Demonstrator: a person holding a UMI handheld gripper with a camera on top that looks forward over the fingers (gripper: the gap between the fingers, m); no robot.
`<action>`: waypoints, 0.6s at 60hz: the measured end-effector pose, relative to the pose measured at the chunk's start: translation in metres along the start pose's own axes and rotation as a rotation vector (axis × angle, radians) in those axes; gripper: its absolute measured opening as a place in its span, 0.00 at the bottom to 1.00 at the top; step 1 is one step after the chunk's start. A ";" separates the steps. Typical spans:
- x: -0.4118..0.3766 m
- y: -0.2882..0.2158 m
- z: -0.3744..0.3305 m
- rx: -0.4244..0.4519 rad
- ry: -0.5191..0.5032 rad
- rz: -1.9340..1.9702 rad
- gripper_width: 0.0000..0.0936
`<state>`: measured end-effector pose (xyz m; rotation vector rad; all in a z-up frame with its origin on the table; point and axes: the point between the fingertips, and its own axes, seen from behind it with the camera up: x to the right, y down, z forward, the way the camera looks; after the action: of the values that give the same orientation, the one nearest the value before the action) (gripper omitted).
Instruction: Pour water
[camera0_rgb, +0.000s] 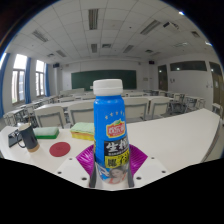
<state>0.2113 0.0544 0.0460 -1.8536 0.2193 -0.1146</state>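
Note:
A blue bottle (111, 128) with a white cap and a yellow label stands upright between my fingers, in front of the white table (170, 135). My gripper (111, 165) is shut on the bottle's lower part, with both magenta pads (133, 158) pressed against its sides. The bottle's base is hidden below the fingers. A dark cup (27, 138) stands on the table to the left, beyond the fingers.
A red round lid or coaster (60, 149) lies on the table left of the bottle. A green sponge-like block (46, 131) and a yellow box (83, 131) lie further back. Rows of classroom desks (150, 105) and a blackboard (105, 79) fill the room behind.

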 end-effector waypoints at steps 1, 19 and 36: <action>0.000 0.000 0.000 -0.003 0.006 -0.004 0.46; -0.031 -0.096 -0.016 0.060 0.179 -0.518 0.45; -0.159 -0.175 -0.004 0.120 0.401 -1.653 0.44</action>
<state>0.0715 0.1319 0.2201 -1.4130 -1.0661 -1.5635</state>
